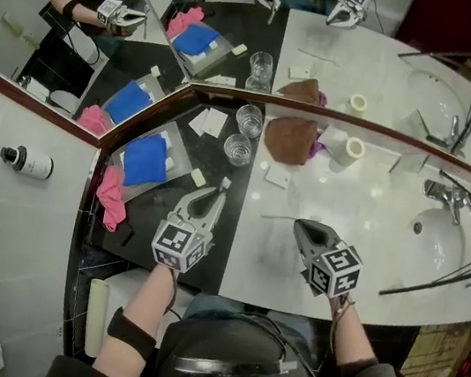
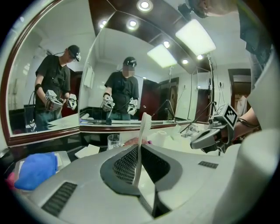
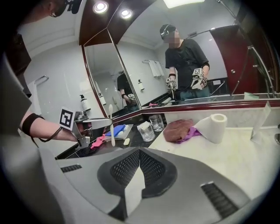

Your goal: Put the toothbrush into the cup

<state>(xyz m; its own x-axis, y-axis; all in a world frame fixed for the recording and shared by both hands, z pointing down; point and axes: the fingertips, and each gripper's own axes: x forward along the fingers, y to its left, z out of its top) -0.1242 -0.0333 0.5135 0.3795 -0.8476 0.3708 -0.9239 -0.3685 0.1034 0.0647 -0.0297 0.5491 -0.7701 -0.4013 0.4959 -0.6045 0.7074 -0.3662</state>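
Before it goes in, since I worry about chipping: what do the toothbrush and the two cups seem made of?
Toothbrush: opaque white with a dull finish, probably plastic. Near cup and far cup: see-through, the dark counter showing through them and rims glinting, so likely glass, though clear plastic cannot be ruled out.

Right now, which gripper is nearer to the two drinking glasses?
Left. The left gripper, shut on the toothbrush, is just short of the glasses over the dark counter; the right gripper is farther, over the white counter to their right.
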